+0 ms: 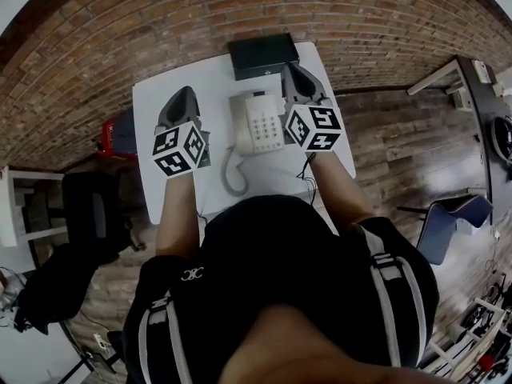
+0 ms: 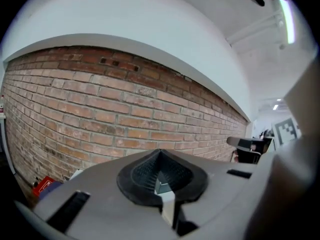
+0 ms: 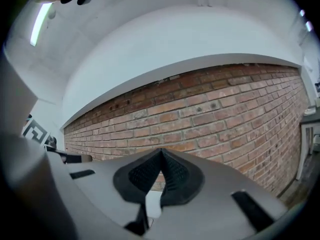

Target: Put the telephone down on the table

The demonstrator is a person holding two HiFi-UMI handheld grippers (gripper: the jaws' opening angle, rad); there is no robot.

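A cream push-button telephone (image 1: 257,122) lies flat on the white table (image 1: 150,110), its coiled cord (image 1: 232,174) trailing toward me. Nothing holds it. My left gripper (image 1: 183,94) hangs raised above the table just left of the phone, its jaws shut and empty. To the right of the phone, my right gripper (image 1: 291,70) is raised the same way, also shut and empty. In the left gripper view the black pads (image 2: 145,171) meet at a point (image 2: 159,152) before a brick wall. The right gripper view shows the same closed pads (image 3: 175,176), tips (image 3: 161,150) touching.
A black box (image 1: 262,54) sits at the table's far edge against the brick wall (image 1: 160,14). A red object (image 1: 112,134) and a black chair (image 1: 92,206) stand left of the table. A blue chair (image 1: 456,214) and a dark desk (image 1: 488,110) are on the right.
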